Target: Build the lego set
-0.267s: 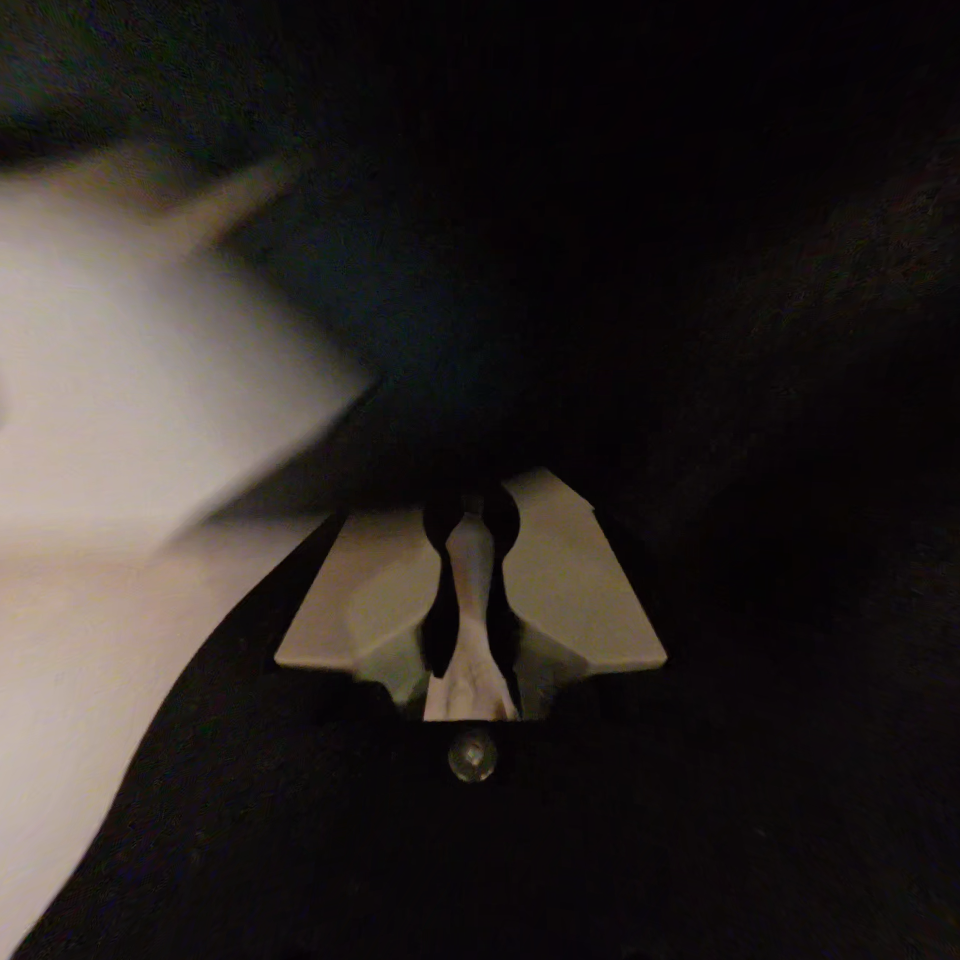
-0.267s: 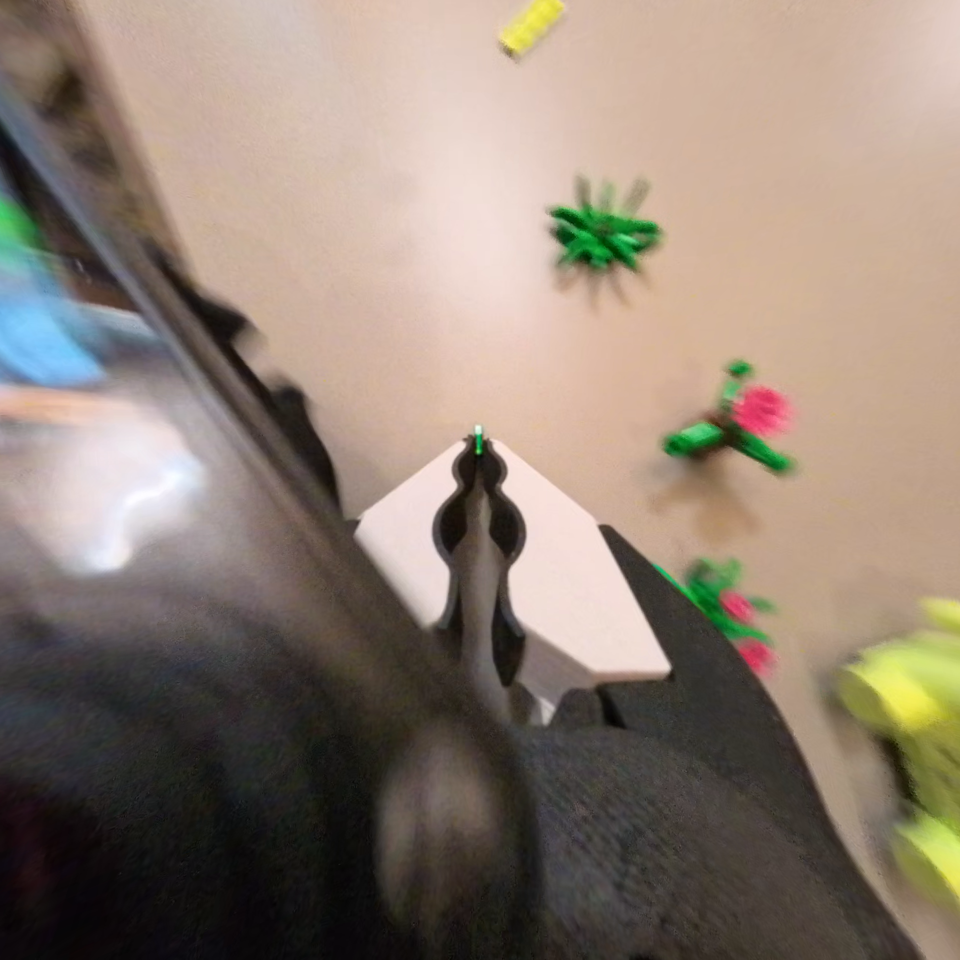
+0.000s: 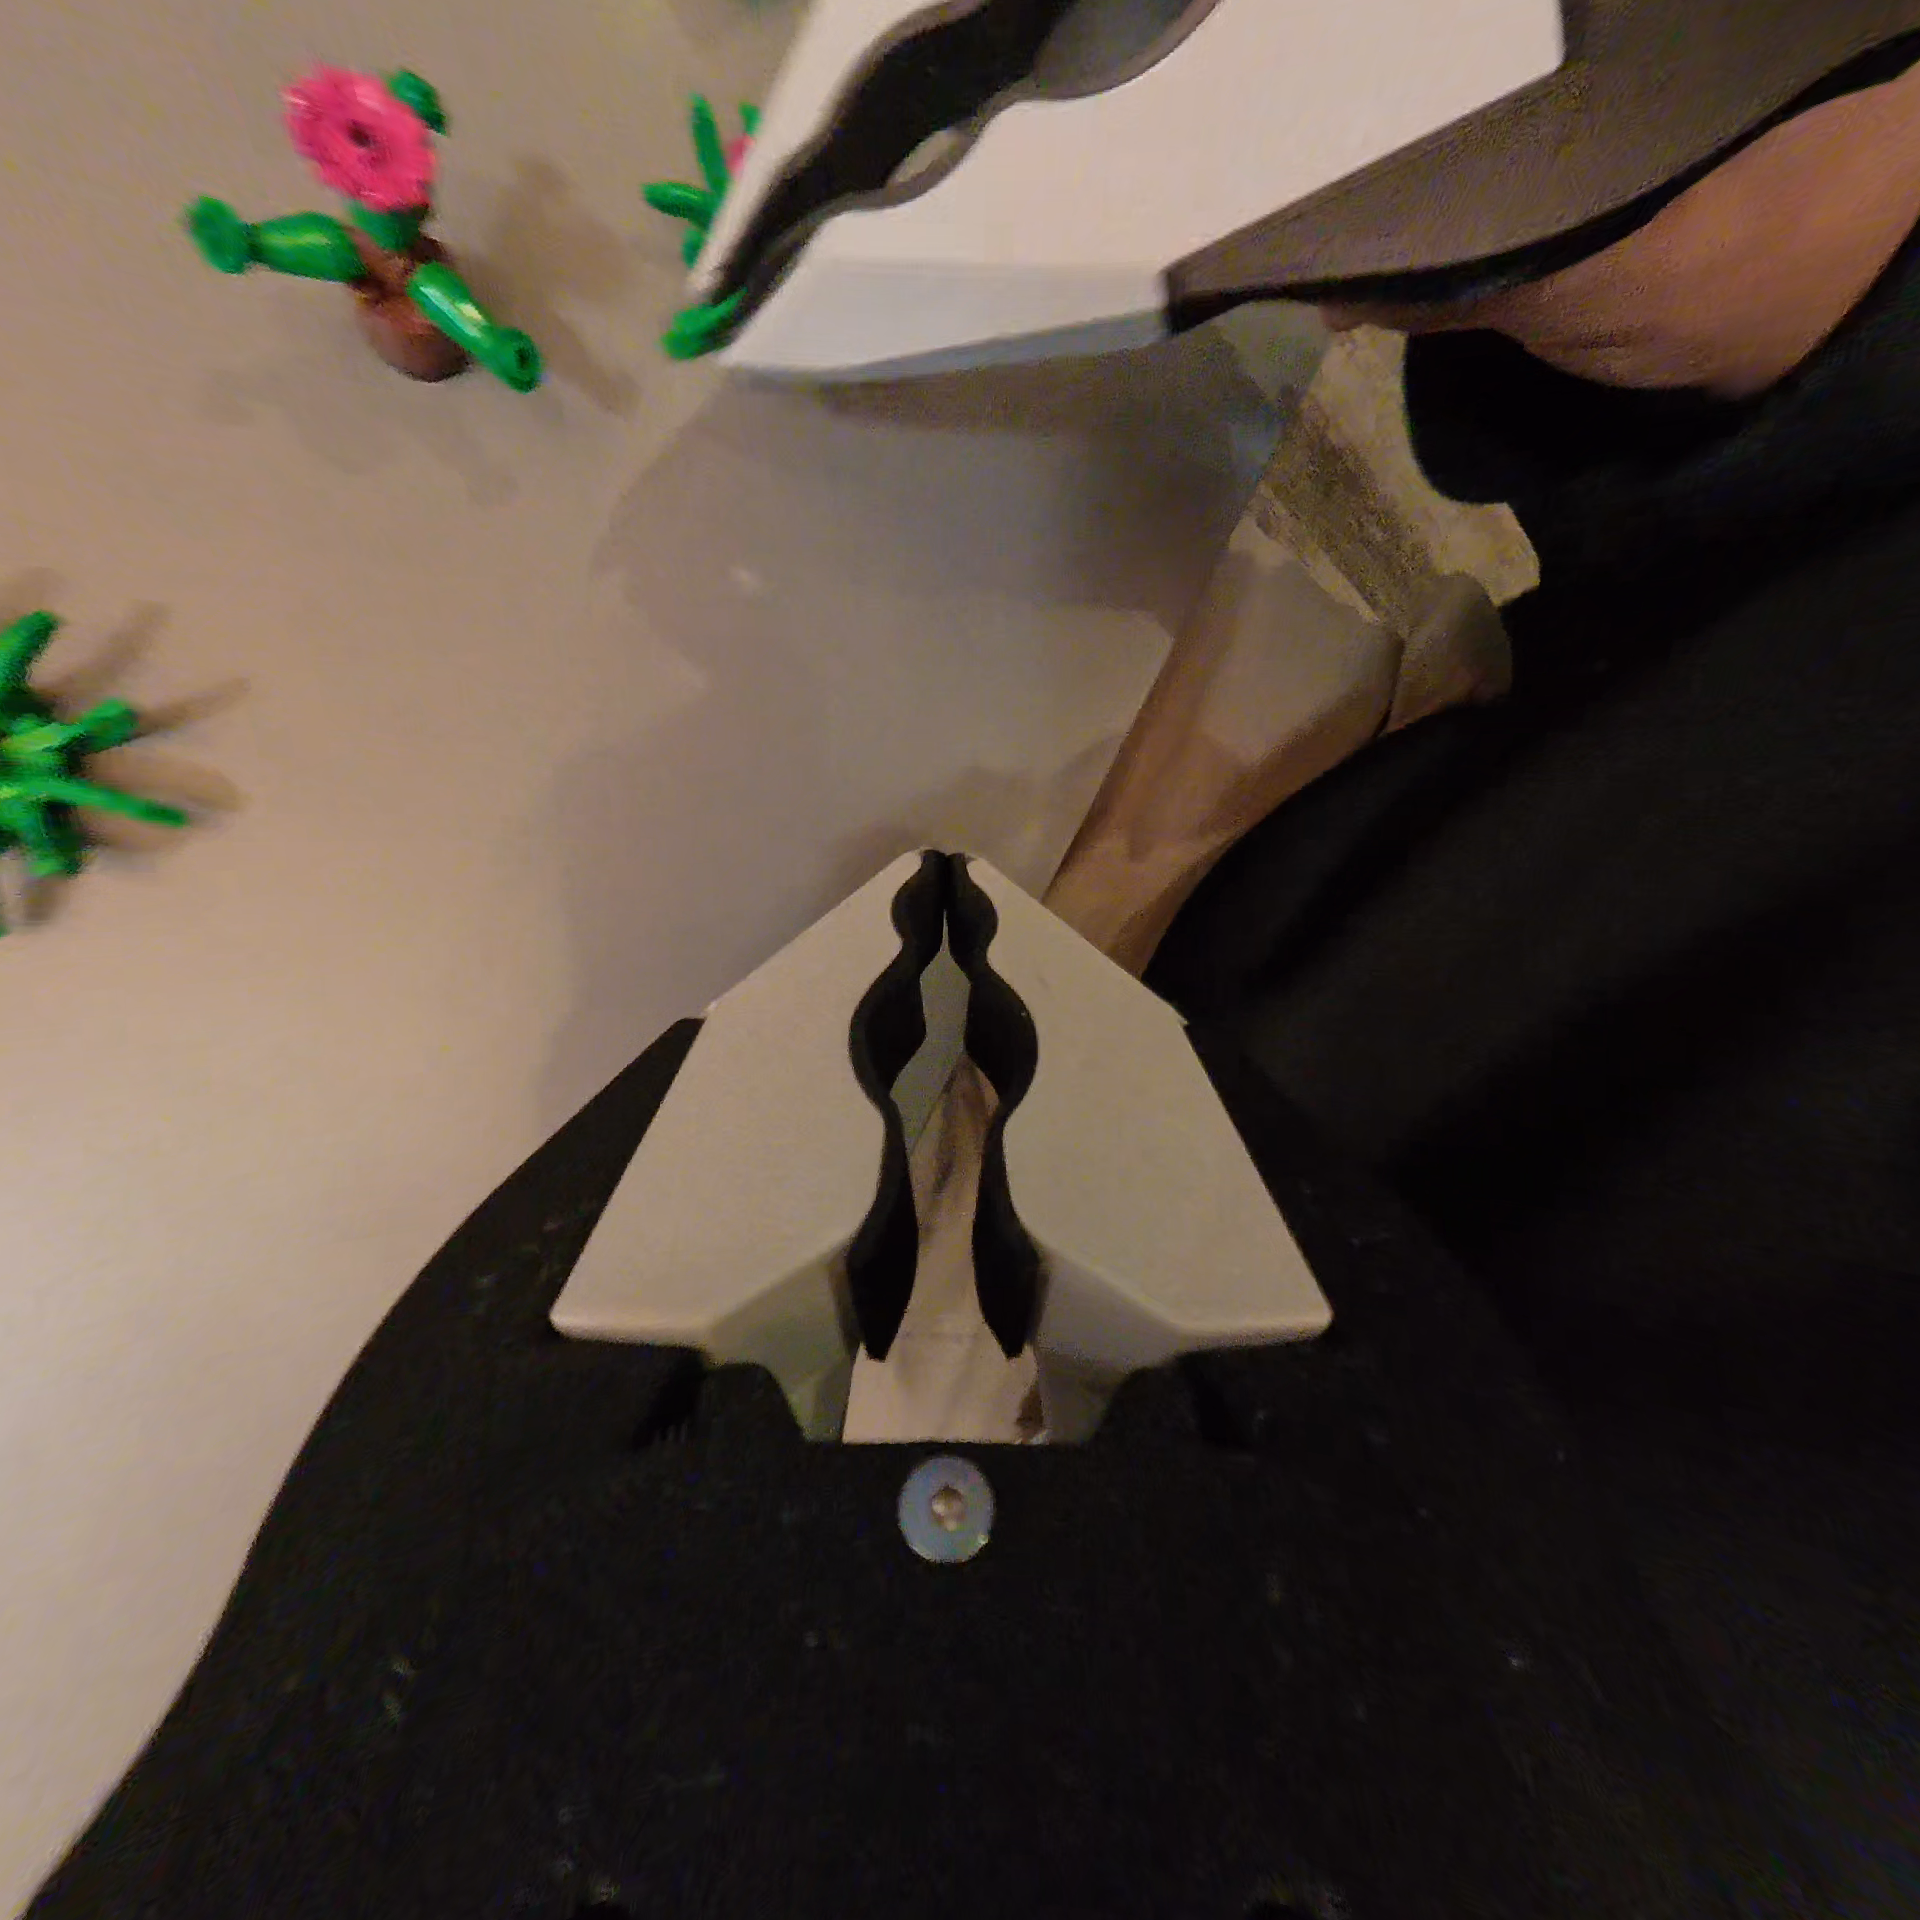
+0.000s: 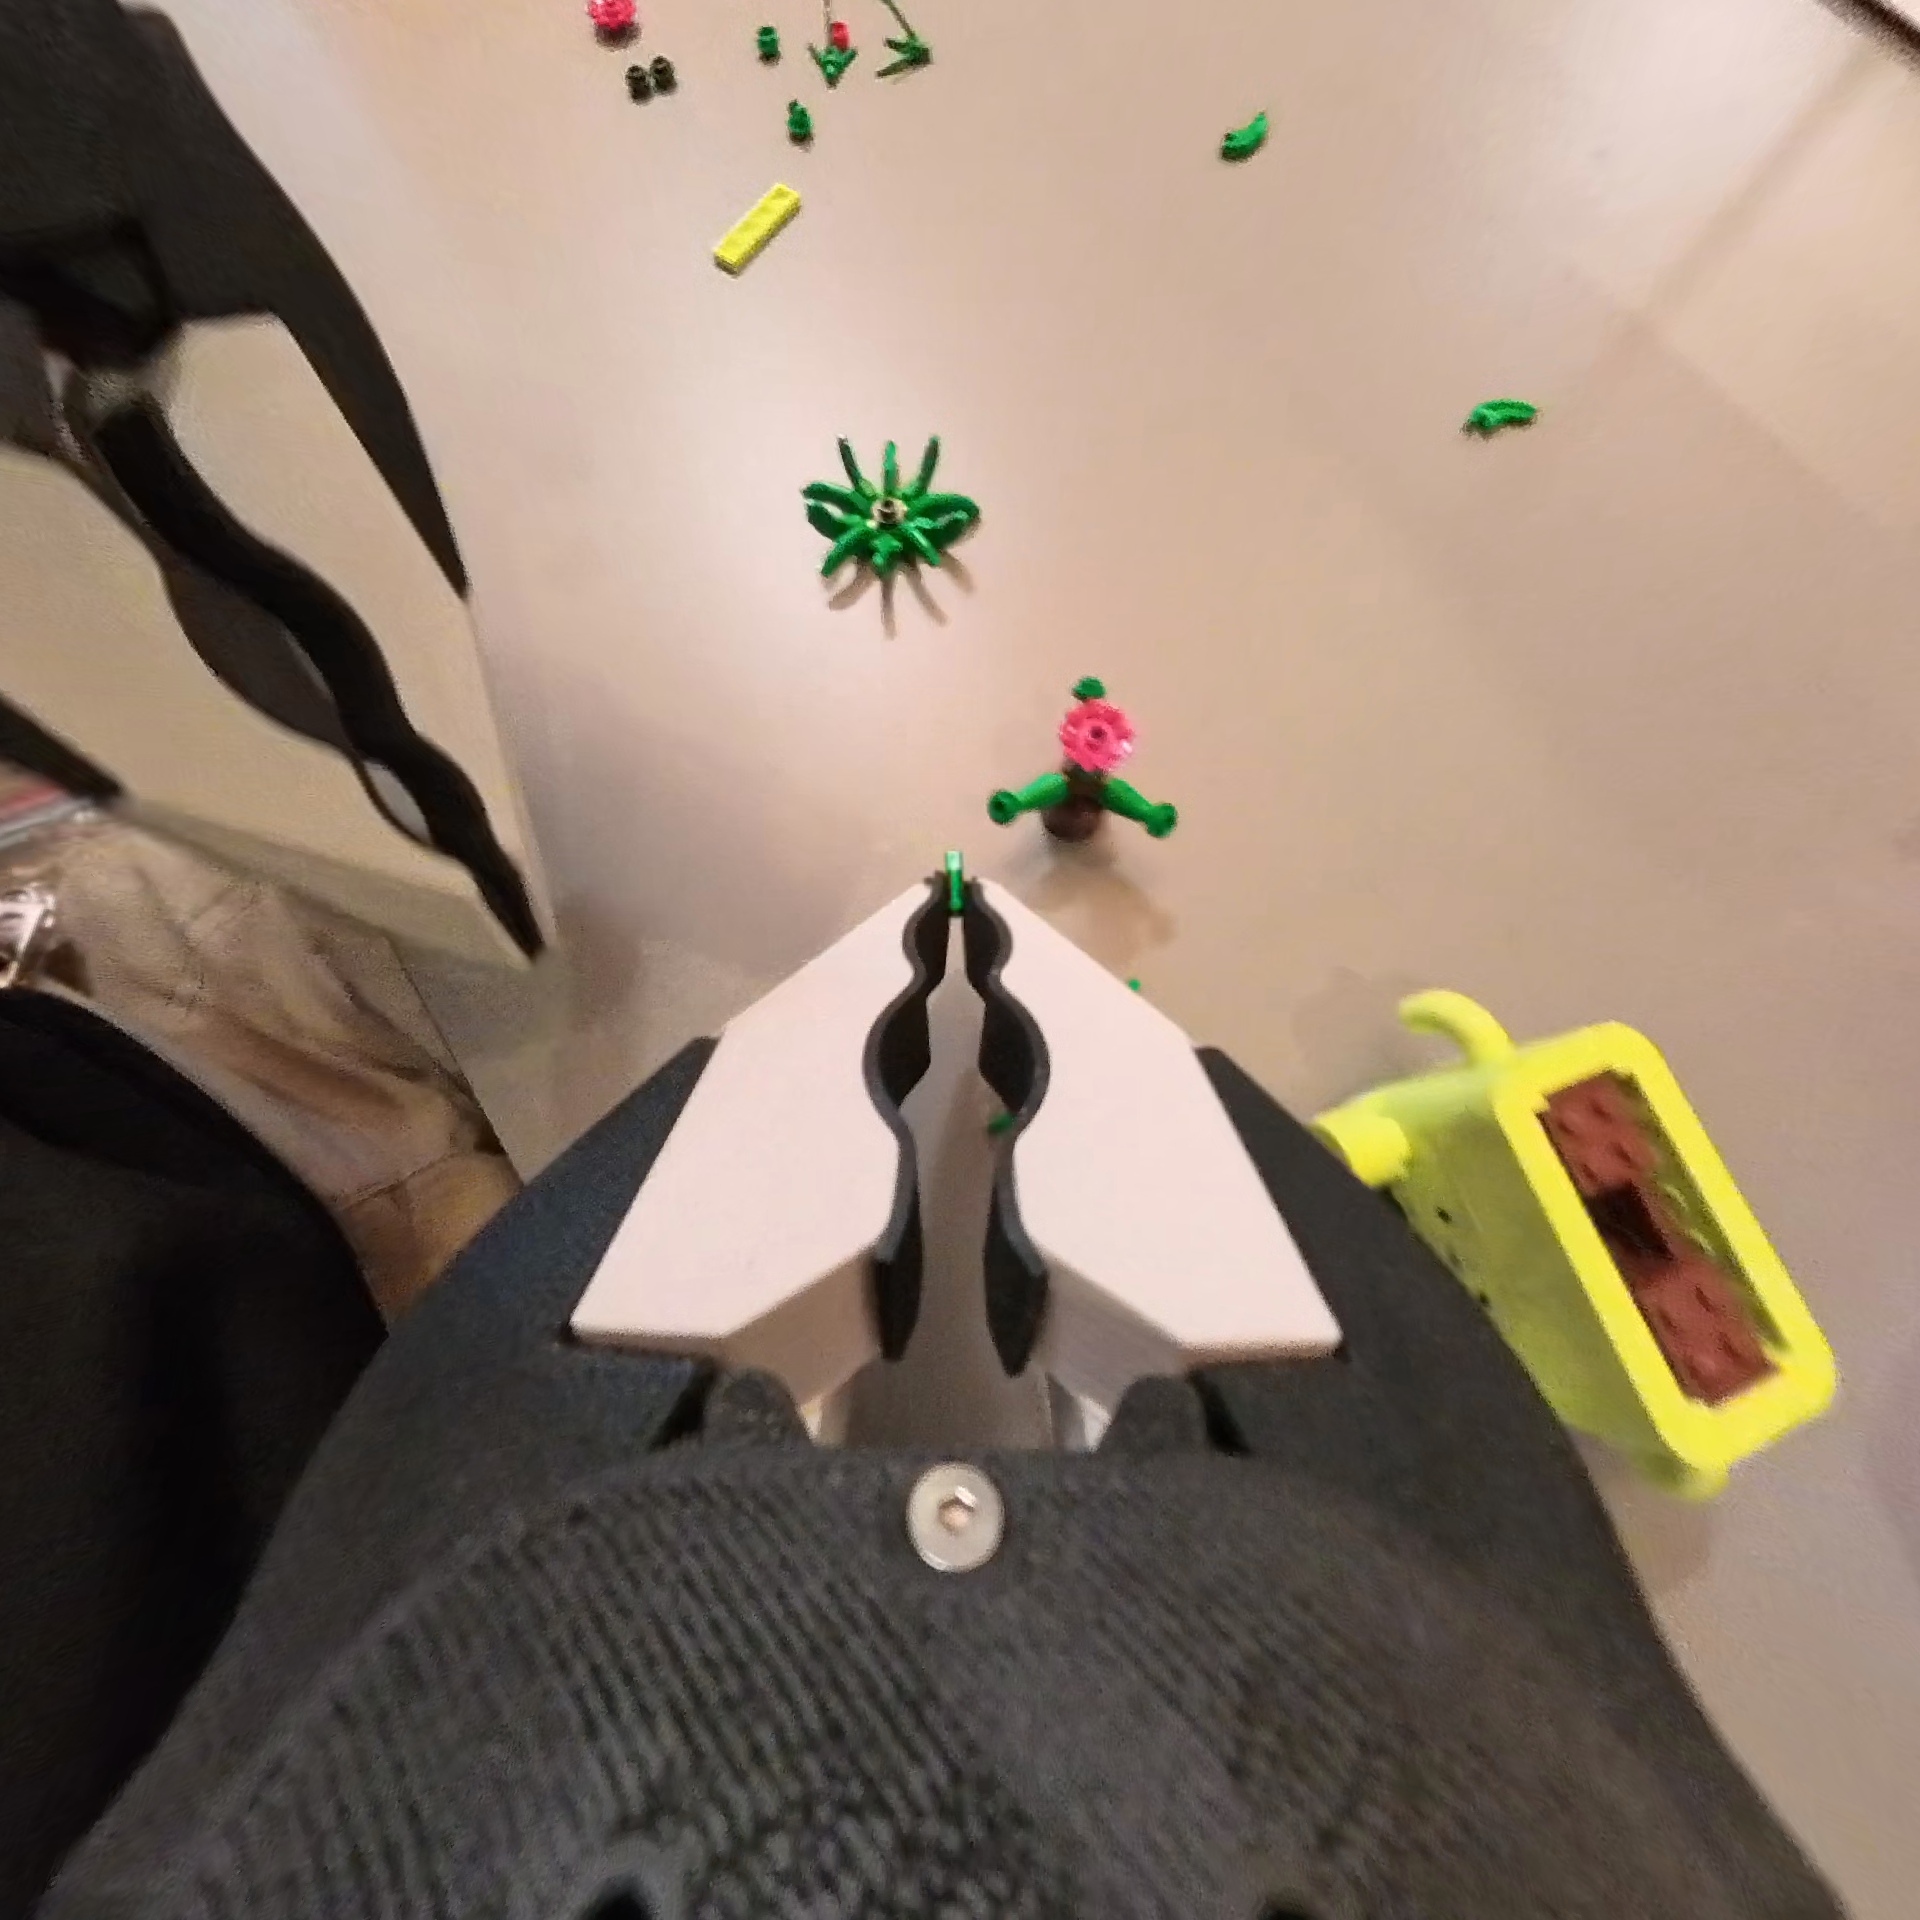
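Left wrist view. The left gripper [image 3: 943, 862] is sitting in the lower centre of the frame, its black pads pressing together at the tips with nothing between them. It is hovering at the edge of the beige table [image 3: 312, 1039], with dark clothing filling the right side. The right gripper [image 3: 727, 296] is reaching in from the upper right, blurred, with a hand [image 3: 1662, 260] showing behind it; its tips are lying against a green leafy piece [image 3: 696, 197], contact unclear. In the upper left a pink flower on green stems in a brown pot [image 3: 384, 260] is standing on the table. A spiky green plant piece [image 3: 52, 758] is lying at the left edge.

Right wrist view. The right gripper [image 4: 953, 883] is pointing up the frame from the lower centre, pinching a tiny green piece [image 4: 953, 871] at its tips. Just beyond the tips the pink flower plant [image 4: 1086, 774] is standing upright. Farther up the centre the spiky green plant [image 4: 888, 514] is lying flat. A yellow plate [image 4: 756, 229] is lying toward the upper centre, with small loose green, dark and red bits scattered along the top edge. Two green curved leaves [image 4: 1499, 416] are lying in the upper right. At the lower right a lime-yellow planter box with brown bricks inside [image 4: 1590, 1226] is tipping on its side. The left gripper [image 4: 312, 644] is showing at the left edge, blurred.
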